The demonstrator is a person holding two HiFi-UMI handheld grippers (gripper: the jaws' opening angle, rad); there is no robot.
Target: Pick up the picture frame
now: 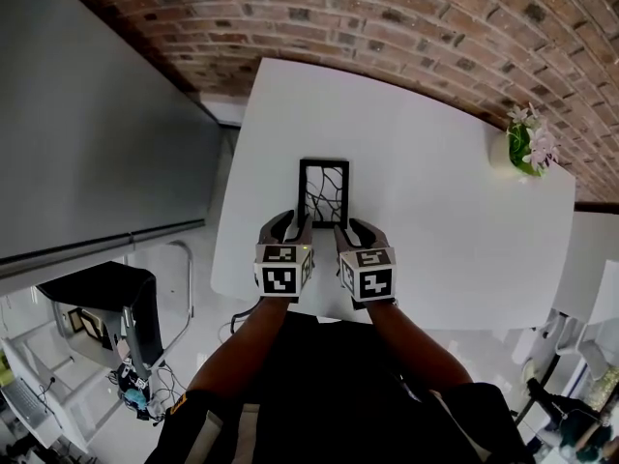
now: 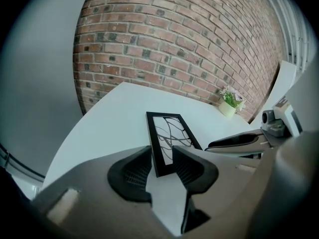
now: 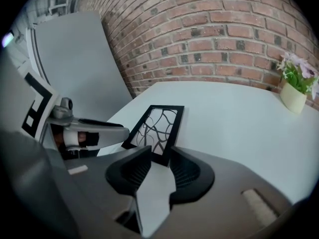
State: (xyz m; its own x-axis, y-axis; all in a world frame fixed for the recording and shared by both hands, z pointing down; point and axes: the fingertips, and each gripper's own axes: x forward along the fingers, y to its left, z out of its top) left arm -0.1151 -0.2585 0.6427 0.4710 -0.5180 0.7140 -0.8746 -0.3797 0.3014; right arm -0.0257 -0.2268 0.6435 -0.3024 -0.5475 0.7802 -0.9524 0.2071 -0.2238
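In the head view, the picture frame (image 1: 323, 193) lay flat on the white bench (image 1: 435, 162), near its front edge and well apart from the flower pot (image 1: 527, 148) at the far right corner. You had the left gripper (image 1: 290, 228) at the frame's near left corner and the right gripper (image 1: 356, 232) at its near right corner, both angled down. The jaws covered the frame's near edge here, so contact could not be read from this view.

In the left gripper view, the jaws stood apart with the frame's near left corner (image 2: 160, 167) between them. The pads did not appear to press on it, though the left rail sat close to one pad and a touch was hard to rule out.

In the right gripper view, the 2 jaws again stood apart, with the near right corner (image 3: 160, 156) just between their tips and nothing clamped.

So you had finished the approach but not the pick: the frame rested on the bench, and closing both grippers and lifting were left. Whether the jaw tips met the bench was not visible.
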